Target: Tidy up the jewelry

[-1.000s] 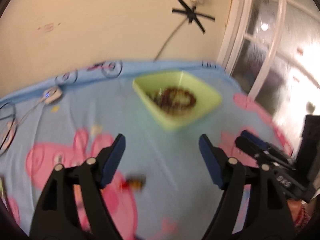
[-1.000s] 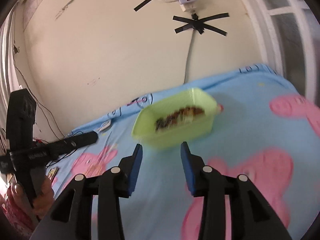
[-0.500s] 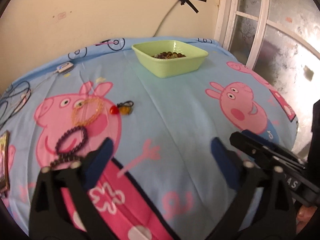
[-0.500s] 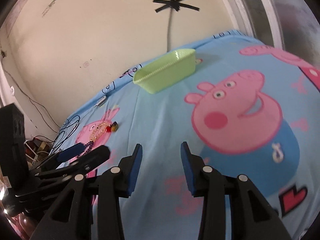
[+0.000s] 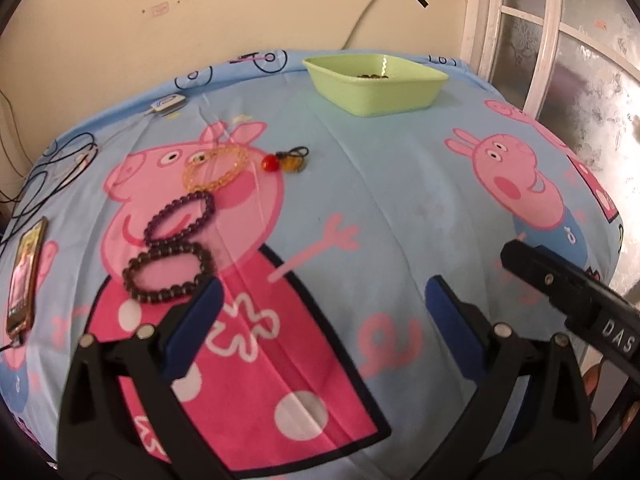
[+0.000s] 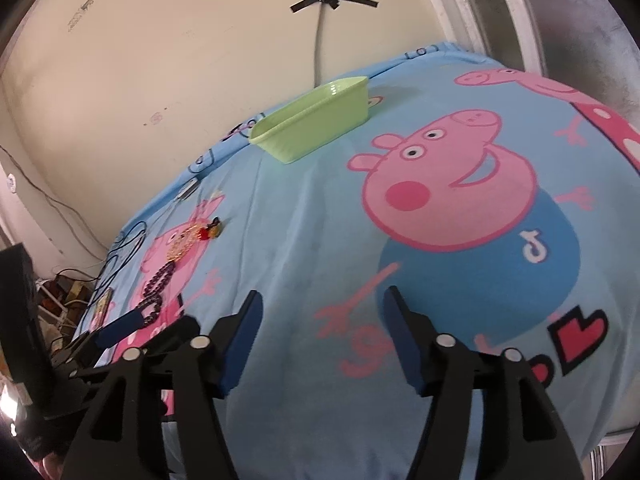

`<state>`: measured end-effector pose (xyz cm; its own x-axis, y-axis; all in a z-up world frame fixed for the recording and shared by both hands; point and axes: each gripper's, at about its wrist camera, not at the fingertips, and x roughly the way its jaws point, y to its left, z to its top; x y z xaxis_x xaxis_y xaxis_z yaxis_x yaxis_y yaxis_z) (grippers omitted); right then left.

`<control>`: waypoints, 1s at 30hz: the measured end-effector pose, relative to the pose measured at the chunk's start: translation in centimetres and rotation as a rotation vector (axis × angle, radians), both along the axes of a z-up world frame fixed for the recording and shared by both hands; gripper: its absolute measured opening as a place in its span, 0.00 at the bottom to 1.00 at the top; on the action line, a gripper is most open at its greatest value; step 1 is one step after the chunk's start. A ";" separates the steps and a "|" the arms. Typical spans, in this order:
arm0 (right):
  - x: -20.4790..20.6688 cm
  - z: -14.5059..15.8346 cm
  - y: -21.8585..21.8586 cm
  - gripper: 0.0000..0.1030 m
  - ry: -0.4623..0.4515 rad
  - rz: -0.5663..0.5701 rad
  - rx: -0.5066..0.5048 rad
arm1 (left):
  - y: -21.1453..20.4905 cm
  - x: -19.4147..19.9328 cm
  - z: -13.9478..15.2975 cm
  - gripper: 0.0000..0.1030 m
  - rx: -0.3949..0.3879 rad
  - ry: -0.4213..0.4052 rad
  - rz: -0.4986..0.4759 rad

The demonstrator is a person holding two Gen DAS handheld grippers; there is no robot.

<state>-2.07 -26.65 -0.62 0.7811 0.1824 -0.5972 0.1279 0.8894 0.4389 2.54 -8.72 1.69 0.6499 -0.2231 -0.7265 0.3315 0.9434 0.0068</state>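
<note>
Setting: a table under a blue cartoon-pig cloth (image 5: 392,184), set against a cream wall.
Left gripper (image 5: 320,320): jaws spread wide, nothing between them, hanging over the cloth just beside the dark brown bead bracelet (image 5: 168,270).
Right gripper (image 6: 322,340): jaws have just been opening, now parted and empty above bare cloth.
Jewelry: the brown bracelet, a purple bead bracelet (image 5: 180,218) and an amber bead bracelet (image 5: 216,166) lie in a touching row on the pink pig print; a red-and-amber charm (image 5: 286,160) sits just beside the amber one.
Green tray (image 5: 376,82): at the table's far edge, well apart from the row, dark beads showing inside.
Left margin: a phone (image 5: 24,274) and black cables (image 5: 52,172).
</note>
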 end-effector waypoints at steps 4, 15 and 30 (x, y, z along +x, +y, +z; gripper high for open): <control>0.0 0.0 0.5 0.50 -0.008 0.013 -0.025 | -0.2 -0.1 -0.8 0.94 -0.002 0.046 -0.008; -0.3 -0.2 0.6 0.59 -0.044 0.016 -0.026 | -0.6 -0.6 -1.9 0.94 0.031 0.076 -0.009; -0.1 -0.4 1.7 0.77 -0.068 0.071 -0.084 | -0.5 -0.6 -2.0 0.94 0.038 0.076 -0.011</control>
<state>-2.13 -24.93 -1.03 0.8070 0.1904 -0.5591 0.0354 0.9293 0.3676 1.99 -9.26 -0.27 0.5901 -0.2012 -0.7818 0.3425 0.9394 0.0168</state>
